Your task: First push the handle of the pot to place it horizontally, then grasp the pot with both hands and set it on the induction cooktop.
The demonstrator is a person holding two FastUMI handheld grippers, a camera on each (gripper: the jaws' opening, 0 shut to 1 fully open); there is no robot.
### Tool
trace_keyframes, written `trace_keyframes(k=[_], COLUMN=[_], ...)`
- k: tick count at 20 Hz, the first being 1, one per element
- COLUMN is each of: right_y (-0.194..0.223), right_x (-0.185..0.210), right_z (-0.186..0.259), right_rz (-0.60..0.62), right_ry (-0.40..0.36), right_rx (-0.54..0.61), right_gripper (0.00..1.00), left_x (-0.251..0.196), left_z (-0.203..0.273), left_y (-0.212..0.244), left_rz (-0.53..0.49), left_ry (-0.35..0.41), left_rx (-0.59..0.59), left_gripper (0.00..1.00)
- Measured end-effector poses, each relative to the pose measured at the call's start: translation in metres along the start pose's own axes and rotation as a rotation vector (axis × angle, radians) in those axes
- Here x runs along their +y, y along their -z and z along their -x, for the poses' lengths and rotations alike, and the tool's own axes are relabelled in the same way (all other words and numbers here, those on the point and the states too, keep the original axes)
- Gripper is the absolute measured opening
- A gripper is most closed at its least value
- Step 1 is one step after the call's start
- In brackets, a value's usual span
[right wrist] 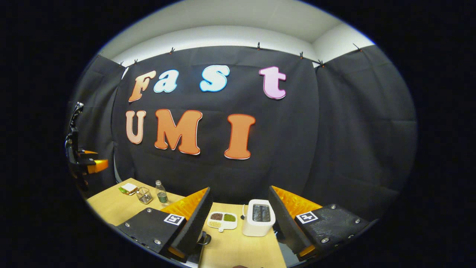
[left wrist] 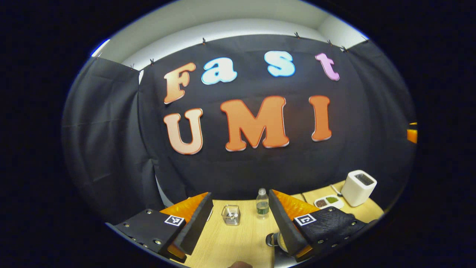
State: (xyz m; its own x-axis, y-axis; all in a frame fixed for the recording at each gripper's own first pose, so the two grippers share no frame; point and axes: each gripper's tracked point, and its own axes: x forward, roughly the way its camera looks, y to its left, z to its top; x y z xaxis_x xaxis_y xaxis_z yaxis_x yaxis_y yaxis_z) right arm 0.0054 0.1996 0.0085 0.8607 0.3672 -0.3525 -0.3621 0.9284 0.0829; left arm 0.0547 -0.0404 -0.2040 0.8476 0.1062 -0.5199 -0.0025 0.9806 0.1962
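Observation:
My left gripper (left wrist: 241,195) stands open above the wooden table (left wrist: 238,238), nothing between its fingers. Low beside its right finger peeks a metal pot (left wrist: 278,242) with a dark handle stub; most of it is hidden by that finger. My right gripper (right wrist: 240,190) is also open and empty. A dark curved part of the pot (right wrist: 203,238) shows by its left finger. The other gripper (right wrist: 84,162), black and orange, hangs at the far left edge of the right gripper view. I cannot make out the cooktop.
A clear glass cup (left wrist: 231,214) and a water bottle (left wrist: 262,203) stand ahead of the left gripper. A white toaster (right wrist: 259,222) and a divided dish of grains (right wrist: 222,219) sit before the right gripper. The black cloth wall closes the back.

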Motion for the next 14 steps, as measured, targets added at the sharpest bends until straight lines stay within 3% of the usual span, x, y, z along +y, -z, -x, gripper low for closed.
trace_keyframes(k=[2,5,8,9,10,14], right_y=[-0.03,-0.08,-0.121,-0.13,-0.135,-0.155], right_x=[-0.012,-0.019,-0.002,0.005,0.01,0.017], right_z=[0.018,0.044,0.063,0.067,0.071,0.092], right_rz=[0.031,0.052,0.028,0.019,0.019,0.08], right_ry=[0.046,0.143,0.219,0.235,0.248,0.34], right_rx=[-0.03,-0.113,-0.186,-0.197,-0.198,-0.181], right_gripper=[0.94,0.94,0.98,0.95,0.92,0.98], left_x=[0.007,0.023,0.056,0.067,0.083,0.142], left_z=[0.012,0.018,0.016,0.012,0.017,-0.008], left_y=[-0.059,-0.136,-0.166,-0.17,-0.176,-0.181], left_rz=[0.055,0.105,0.108,0.122,0.144,0.167], left_ry=[0.013,0.091,0.102,0.102,0.105,0.078], left_rx=[-0.121,-0.299,-0.36,-0.367,-0.382,-0.476], left_gripper=[0.94,0.92,0.92,0.91,0.9,0.92])
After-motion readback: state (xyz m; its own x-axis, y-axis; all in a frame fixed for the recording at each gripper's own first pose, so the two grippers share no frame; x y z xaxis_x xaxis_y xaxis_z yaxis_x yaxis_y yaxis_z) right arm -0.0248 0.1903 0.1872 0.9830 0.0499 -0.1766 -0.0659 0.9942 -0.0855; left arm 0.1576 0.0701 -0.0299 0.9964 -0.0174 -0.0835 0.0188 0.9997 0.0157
